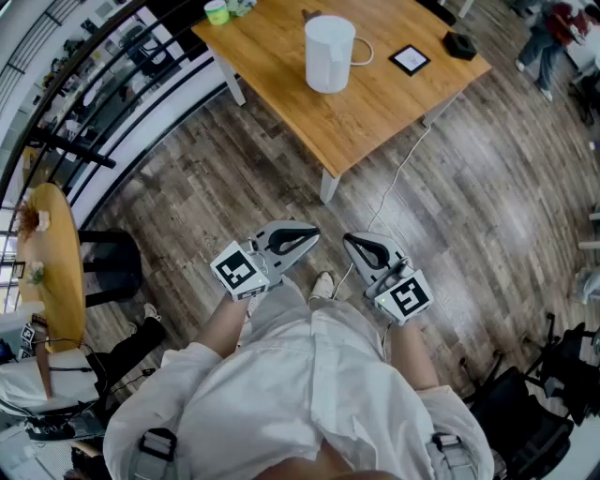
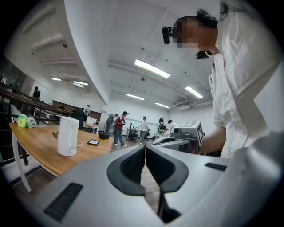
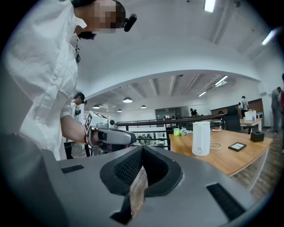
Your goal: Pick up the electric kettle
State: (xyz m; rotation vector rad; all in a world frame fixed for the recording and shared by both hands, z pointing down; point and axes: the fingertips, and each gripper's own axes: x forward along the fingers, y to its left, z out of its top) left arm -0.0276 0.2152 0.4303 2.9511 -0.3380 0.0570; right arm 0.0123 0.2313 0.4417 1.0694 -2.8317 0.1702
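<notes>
Two grippers were in my hands as I stood on the dark plank floor [image 1: 206,187], short of the wooden table [image 1: 375,112]. My left gripper [image 1: 315,235] and right gripper [image 1: 348,240] pointed ahead side by side, near each other but not touching, each with its jaws pressed together on nothing. The white electric kettle [image 1: 329,53] stood upright on the table, well apart from both tools, with a thin white cord [image 1: 364,54] looped on the tabletop beside it. To its right lay a small flat black-framed square [image 1: 410,59], and beyond that a small black box [image 1: 459,44] sat near the table's edge; a green cup [image 1: 217,11] stood at the far left corner. A pale cable [image 1: 403,165] dropped from the table's near edge and trailed across the floor toward my feet. The left gripper view had the electric kettle [image 2: 68,136] left of the closed jaws; the right gripper view had the electric kettle [image 3: 200,138] to their right
</notes>
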